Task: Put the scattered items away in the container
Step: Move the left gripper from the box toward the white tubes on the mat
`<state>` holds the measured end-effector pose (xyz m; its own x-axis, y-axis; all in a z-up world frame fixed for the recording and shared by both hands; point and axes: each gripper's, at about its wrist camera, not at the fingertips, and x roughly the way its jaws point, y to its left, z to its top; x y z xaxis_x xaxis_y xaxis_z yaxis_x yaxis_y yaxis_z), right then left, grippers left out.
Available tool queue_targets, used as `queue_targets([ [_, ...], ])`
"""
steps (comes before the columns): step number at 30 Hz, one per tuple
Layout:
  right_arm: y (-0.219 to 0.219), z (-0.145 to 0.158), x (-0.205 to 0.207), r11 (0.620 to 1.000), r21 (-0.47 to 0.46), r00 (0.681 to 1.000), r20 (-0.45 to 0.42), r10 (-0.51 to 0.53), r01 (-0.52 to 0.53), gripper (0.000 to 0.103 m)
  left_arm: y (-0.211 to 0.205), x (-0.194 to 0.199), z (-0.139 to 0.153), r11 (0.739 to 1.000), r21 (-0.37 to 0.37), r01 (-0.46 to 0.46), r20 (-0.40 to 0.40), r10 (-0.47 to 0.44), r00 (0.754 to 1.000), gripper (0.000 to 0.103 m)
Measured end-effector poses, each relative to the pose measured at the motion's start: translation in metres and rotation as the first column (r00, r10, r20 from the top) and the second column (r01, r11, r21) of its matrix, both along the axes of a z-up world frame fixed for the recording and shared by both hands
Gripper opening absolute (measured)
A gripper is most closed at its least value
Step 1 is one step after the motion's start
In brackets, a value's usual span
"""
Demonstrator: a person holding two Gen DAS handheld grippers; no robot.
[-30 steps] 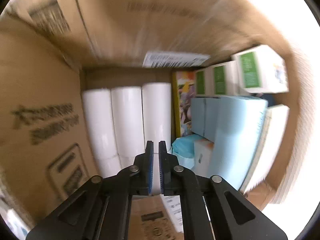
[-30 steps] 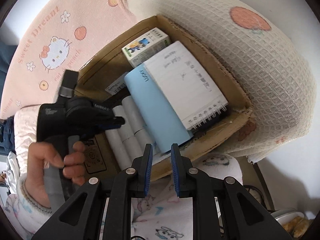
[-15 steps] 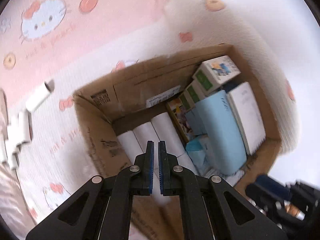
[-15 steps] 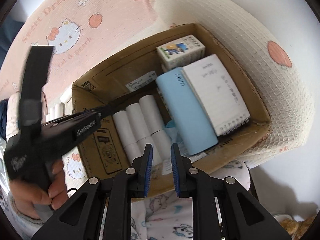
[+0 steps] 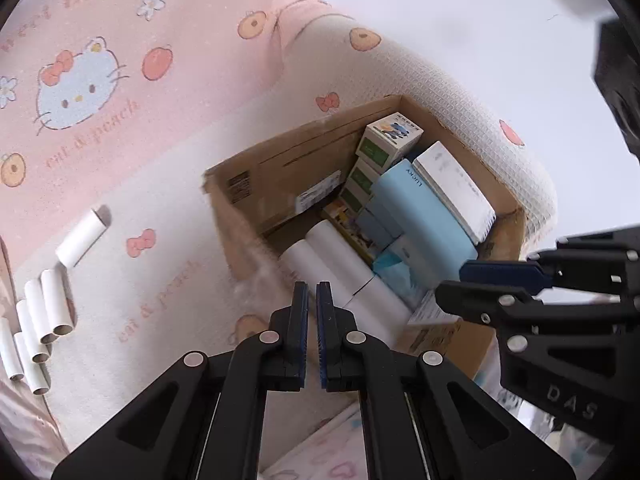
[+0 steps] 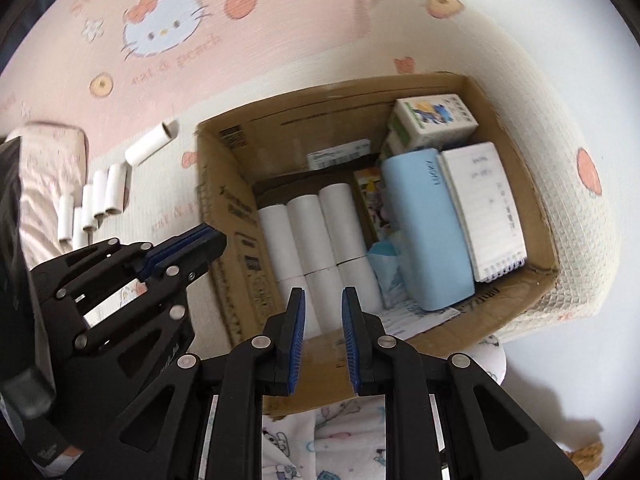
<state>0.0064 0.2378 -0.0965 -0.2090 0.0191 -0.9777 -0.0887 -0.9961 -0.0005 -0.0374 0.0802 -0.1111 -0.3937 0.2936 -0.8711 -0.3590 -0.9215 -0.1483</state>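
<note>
An open cardboard box (image 5: pixel 256 184) (image 6: pixel 224 208) stands on a pink and white cartoon-cat bed cover. Inside lie several white paper rolls (image 6: pixel 308 224) (image 5: pixel 332 252), a light blue pack (image 6: pixel 424 232), a spiral notebook (image 6: pixel 484 208) and small cartons (image 6: pixel 436 118). More loose rolls (image 5: pixel 36 320) (image 6: pixel 104 188) lie in a cluster left of the box, with a single roll (image 5: pixel 82 236) (image 6: pixel 150 144) beside them. My left gripper (image 5: pixel 312 286) (image 6: pixel 212 240) is shut and empty above the box's near-left edge. My right gripper (image 6: pixel 323 292) (image 5: pixel 450 282) is also shut and empty above the box's near edge.
A white waffle-knit cushion (image 6: pixel 580 216) presses against the box's far and right sides. Printed fabric (image 6: pixel 332 440) lies in front of the box. A pale pink pillow (image 6: pixel 44 160) sits at the far left, beyond the loose rolls.
My left gripper has risen out of the box and drawn back to its left rim, bringing the loose rolls into its view. The right gripper has shifted over the box.
</note>
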Motion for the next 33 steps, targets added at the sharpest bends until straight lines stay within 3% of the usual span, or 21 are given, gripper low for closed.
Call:
queue_targets([
  [7,-0.043,0.002,0.003,0.996,0.026,0.997,0.008,0.083,-0.083,0.015,-0.038,0.023,0.007,1.0,0.022,0.001,-0.067,0.0,0.998,0.005],
  [15,-0.09,0.006,0.013,0.979,0.109,0.982,-0.059,0.179,-0.172,0.015,-0.093,0.031,-0.001,0.992,0.039,-0.119,-0.067,0.121,0.99,0.005],
  [19,-0.119,0.006,0.012,0.959,0.104,0.949,-0.151,0.278,-0.265,0.015,-0.129,0.028,-0.007,0.973,0.073,-0.219,-0.025,0.221,0.975,0.005],
  [26,-0.166,-0.001,-0.008,0.915,0.021,0.876,-0.284,0.391,-0.402,0.015,-0.189,0.019,-0.02,0.931,0.055,-0.361,-0.003,0.362,0.932,0.006],
  [33,-0.209,-0.015,-0.047,0.858,-0.069,0.826,-0.318,0.465,-0.509,0.015,-0.237,0.006,-0.037,0.899,0.032,-0.436,0.034,0.435,0.9,0.014],
])
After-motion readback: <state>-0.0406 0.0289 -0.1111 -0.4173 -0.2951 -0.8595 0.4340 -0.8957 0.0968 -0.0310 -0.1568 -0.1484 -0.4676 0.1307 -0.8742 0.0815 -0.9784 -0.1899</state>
